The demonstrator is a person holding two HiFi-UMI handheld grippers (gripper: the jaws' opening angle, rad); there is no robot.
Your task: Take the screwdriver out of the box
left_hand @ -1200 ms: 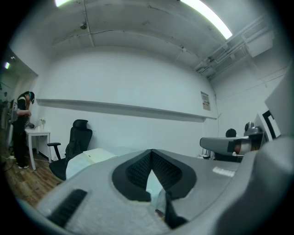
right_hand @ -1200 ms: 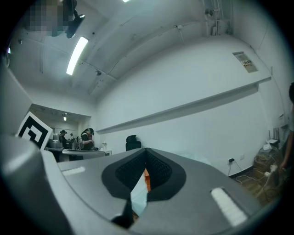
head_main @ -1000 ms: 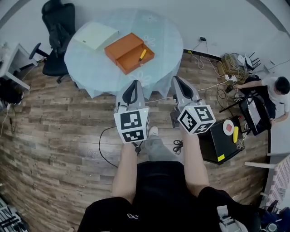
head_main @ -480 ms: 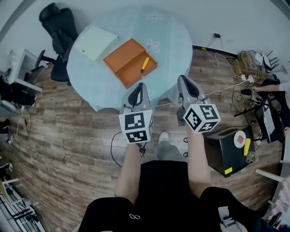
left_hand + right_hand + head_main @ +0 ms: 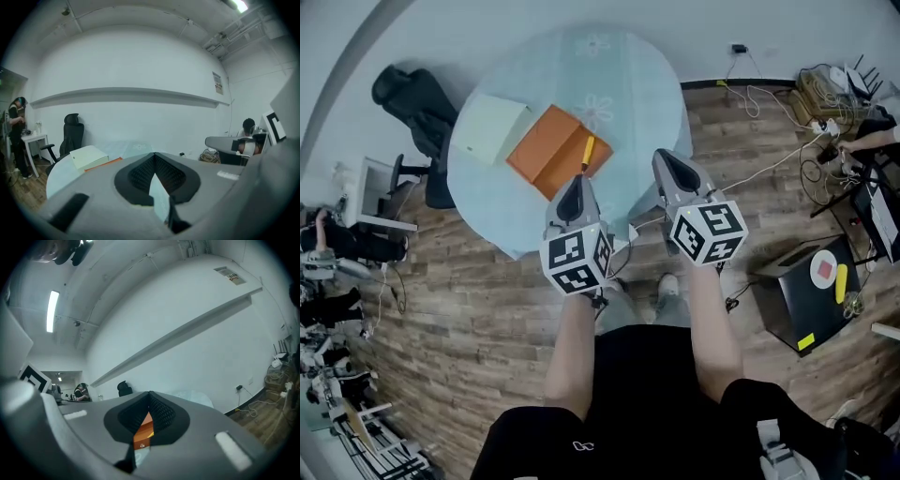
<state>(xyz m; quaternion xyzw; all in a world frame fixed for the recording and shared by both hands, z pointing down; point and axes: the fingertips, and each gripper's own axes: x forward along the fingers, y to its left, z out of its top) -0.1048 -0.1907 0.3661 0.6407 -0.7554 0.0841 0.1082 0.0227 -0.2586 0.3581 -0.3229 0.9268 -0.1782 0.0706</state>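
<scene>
Eyeing screwdriver, yellow handle, lying inside open orange box on worktop. My left gripper and right gripper both closed, empty, short of box. I judge screwdriver light, rigid, slick; pinch mid-handle.

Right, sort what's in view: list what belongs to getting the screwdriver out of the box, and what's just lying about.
For the job:
- screwdriver, lying in the open orange box
- left gripper and right gripper, both shut and empty

Just lying about:
- cream box on the table
- black chair
- cables on the floor
- black case on the floor
</scene>
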